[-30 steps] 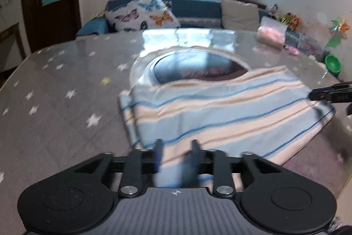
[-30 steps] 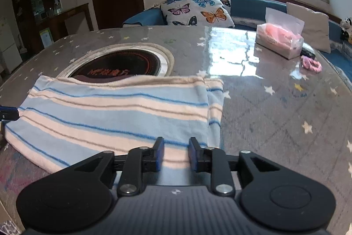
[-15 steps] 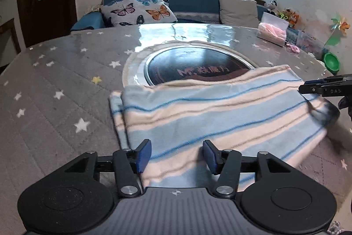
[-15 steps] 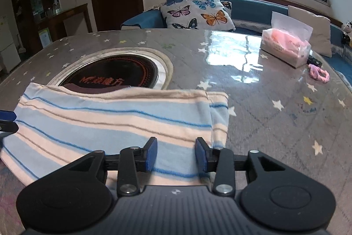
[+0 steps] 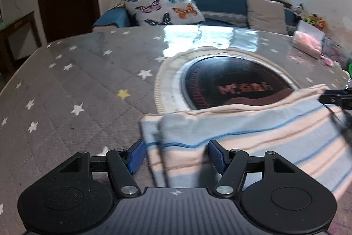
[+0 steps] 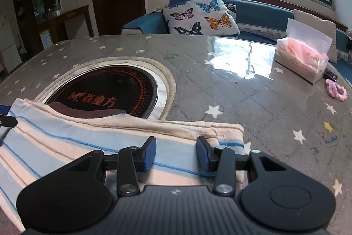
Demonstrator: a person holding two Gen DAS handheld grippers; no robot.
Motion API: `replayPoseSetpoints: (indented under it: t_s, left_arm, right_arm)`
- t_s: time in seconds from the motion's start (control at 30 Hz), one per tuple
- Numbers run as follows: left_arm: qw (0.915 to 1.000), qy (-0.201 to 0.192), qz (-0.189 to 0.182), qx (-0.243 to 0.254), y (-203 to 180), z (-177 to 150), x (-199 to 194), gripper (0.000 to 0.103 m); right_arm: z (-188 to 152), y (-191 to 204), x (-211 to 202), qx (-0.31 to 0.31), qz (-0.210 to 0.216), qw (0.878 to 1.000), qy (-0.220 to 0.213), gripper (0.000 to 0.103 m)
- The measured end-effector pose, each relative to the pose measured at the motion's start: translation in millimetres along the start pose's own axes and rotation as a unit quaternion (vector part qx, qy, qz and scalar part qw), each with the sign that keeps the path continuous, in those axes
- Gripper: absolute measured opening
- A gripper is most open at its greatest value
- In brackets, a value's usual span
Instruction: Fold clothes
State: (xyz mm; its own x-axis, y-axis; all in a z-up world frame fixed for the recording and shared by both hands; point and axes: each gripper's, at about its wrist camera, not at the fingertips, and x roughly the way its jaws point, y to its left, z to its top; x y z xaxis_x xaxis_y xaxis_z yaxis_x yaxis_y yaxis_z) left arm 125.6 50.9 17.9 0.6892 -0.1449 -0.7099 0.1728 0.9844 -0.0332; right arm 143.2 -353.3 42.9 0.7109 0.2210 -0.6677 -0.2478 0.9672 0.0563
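A folded striped garment (image 5: pixel 253 136), pale blue and cream with thin blue lines, lies flat on the grey star-patterned table, its far edge over the rim of a round black cooktop (image 5: pixel 233 85). My left gripper (image 5: pixel 176 155) is open and empty above the garment's left end. My right gripper (image 6: pixel 176 152) is open and empty above its right end (image 6: pixel 132 138). The right gripper's tip shows at the right edge of the left wrist view (image 5: pixel 334 98).
The round cooktop (image 6: pixel 105 91) is set into the table (image 6: pixel 253 102). A tissue pack (image 6: pixel 303 56) and a pink scrunchie (image 6: pixel 335 89) lie at the far right. A sofa with a butterfly cushion (image 6: pixel 200 14) stands behind the table.
Both grippers went from shut on the garment's near edge to open. They let it go and rose and drew back; the garment now lies flat.
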Motion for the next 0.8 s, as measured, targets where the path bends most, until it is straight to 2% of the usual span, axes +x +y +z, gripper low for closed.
replayPoseSetpoints:
  t_s: [0.07, 0.17, 0.23, 0.3, 0.4, 0.5, 0.57, 0.8]
  left_arm:
    - [0.9999, 0.002, 0.005, -0.011, 6, 2, 3, 0.069]
    - [0.9998, -0.006, 0.015, -0.007, 6, 5, 4, 0.077]
    - [0.9997, -0.006, 0.024, -0.005, 6, 5, 7, 0.08]
    - [0.9996, -0.003, 0.025, -0.009, 7, 6, 10, 0.084]
    - [0.9994, -0.001, 0.031, -0.013, 9, 6, 13, 0.095]
    - [0.9993, 0.0, 0.035, -0.015, 11, 7, 15, 0.102]
    - [0.9991, 0.003, 0.037, -0.02, 13, 7, 17, 0.103]
    - [0.9984, 0.009, 0.045, -0.034, 18, 9, 25, 0.103]
  right_arm:
    - [0, -1, 0, 0.001, 0.001, 1.0, -0.001, 0.042]
    - [0, 0, -1, 0.005, 0.009, 1.0, -0.005, 0.064]
    - [-1, 2, 0, 0.003, 0.017, 1.0, -0.009, 0.068]
    - [-3, 6, 3, -0.003, 0.016, 1.0, -0.013, 0.081]
    - [-3, 12, 6, -0.011, 0.021, 1.0, -0.014, 0.09]
    - [-4, 16, 8, -0.02, 0.023, 0.999, -0.013, 0.097]
    - [-5, 19, 10, -0.027, 0.026, 0.999, -0.012, 0.103]
    - [-7, 28, 12, -0.054, 0.02, 0.998, -0.006, 0.103]
